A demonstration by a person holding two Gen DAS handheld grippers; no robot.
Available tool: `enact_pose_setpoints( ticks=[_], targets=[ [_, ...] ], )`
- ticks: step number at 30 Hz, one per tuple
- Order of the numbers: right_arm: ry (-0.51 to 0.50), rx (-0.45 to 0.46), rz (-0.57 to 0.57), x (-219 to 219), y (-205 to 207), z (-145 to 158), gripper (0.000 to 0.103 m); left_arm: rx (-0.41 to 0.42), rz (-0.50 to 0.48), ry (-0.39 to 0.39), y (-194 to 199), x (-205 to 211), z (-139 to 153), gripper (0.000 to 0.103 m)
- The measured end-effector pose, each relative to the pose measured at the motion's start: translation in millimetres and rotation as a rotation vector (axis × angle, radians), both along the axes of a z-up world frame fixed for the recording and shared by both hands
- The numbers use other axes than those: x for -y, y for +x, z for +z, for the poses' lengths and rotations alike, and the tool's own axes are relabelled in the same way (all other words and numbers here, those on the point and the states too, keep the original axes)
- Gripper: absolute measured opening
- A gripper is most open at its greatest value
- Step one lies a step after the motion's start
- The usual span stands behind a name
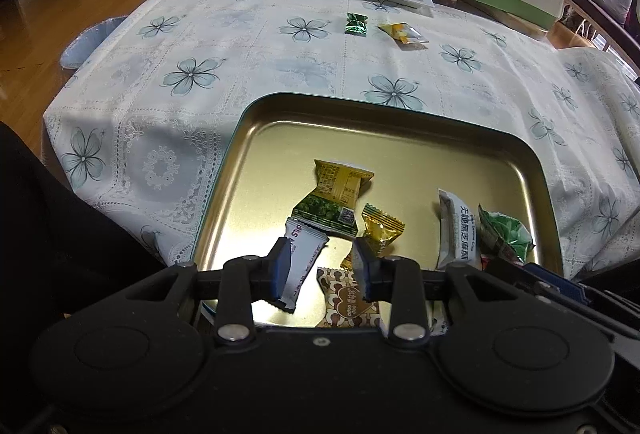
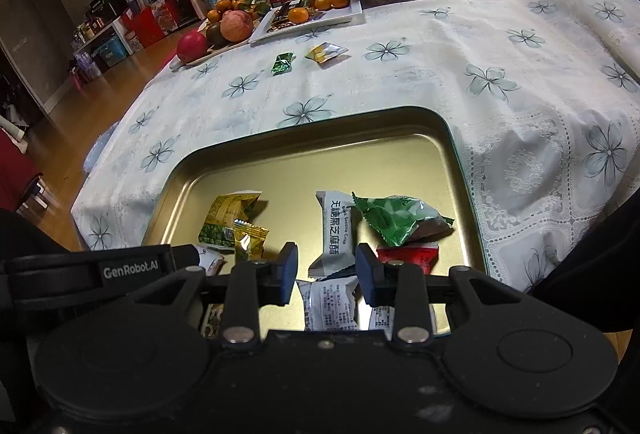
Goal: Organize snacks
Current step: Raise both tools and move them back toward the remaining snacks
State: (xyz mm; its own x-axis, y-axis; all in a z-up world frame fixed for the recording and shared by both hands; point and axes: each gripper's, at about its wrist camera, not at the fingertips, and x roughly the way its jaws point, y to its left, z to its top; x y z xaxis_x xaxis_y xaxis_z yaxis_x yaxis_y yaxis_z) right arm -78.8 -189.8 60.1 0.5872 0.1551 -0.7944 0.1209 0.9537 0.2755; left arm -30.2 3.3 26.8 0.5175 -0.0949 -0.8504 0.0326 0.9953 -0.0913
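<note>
both claws hang over the near edge of the gold tin [image 1: 256, 122], which sits on the surface with the flowered cloth [image 1: 192, 74].

the left claw [image 1: 320, 266] has its fingers apart. a white packet [image 1: 298, 266] lies against the inner side of its left finger, but the right finger stands clear of it, so i judge that nothing is gripped. the right claw [image 2: 326, 272] is also released, with the fingers parted and nothing pressed between them; the packets seen in the gap lie lower down in the tin.

most snacks are already in the tin: a gold-green packet [image 1: 340, 194], a small gold candy [image 1: 382, 226], a sesame bar [image 2: 338, 230], a green packet [image 2: 396, 218] and a red one [image 2: 412, 256].

two snacks remain outside, on the cloth far beyond the tin: a green candy [image 1: 356, 24] and, just to the right of it, a yellow packet [image 1: 404, 34]. they lie near each other but apart, close to the white plate [image 1: 420, 0].

both lie straight ahead and far from the claws, across the whole tin. the yellow packet has its long axis slanted, from far left to near right. in the left view the two sit a little right of centre; in the right view they sit a little left, so they are about between the hands and i cannot say which one is nearer.
</note>
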Motion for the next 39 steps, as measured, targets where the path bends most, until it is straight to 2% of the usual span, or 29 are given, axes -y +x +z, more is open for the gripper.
enact_pose_setpoints(
  ticks=[9, 19, 31, 39],
  targets=[
    [-0.013, -0.002, 0.037, -9.3, 3.3, -1.3, 0.036, -0.004, 0.056, -0.004, 5.6, -8.8, 2.5, 0.043],
    [0.016, -0.053, 0.031, -9.5, 12.4, -9.1, 0.036, -0.040, 0.120, 0.005, 15.9, -18.4, 0.3, 0.043],
    [0.027, -0.089, 0.042, -8.4, 39.0, -6.5, 0.036, -0.038, 0.067, 0.043, 43.4, -10.8, 16.2, 0.043],
    [-0.039, -0.039, 0.099, 1.9, 96.3, 15.1, 0.038, 0.027, 0.004, 0.045, 107.2, -6.0, 46.9, 0.043]
  ],
)
